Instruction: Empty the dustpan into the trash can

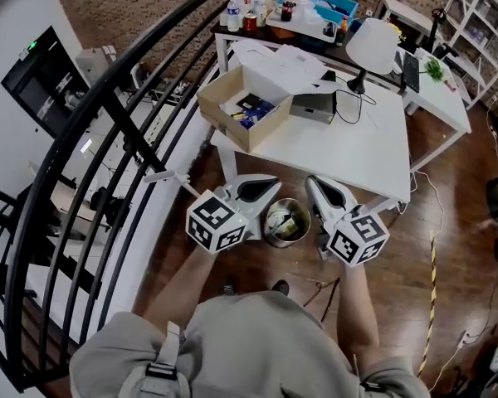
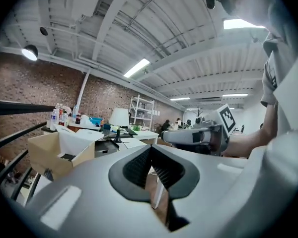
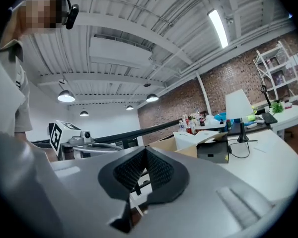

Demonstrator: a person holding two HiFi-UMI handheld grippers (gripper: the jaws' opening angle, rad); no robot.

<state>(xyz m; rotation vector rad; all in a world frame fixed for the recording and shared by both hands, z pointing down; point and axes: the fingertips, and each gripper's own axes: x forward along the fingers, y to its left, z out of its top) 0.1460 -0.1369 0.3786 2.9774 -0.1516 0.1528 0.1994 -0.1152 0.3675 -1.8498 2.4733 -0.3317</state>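
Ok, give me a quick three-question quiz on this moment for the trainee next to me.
1. True or false: the left gripper and the right gripper both have their jaws together with nothing between them.
2. Name the white-shaded thing that stands on the white table, beyond the cardboard box.
3. In the head view, where does the trash can stand? A: on the white table. B: on the floor, below and between the two grippers. C: inside the cardboard box.
Key: 1 true. 2 the lamp. 3 B.
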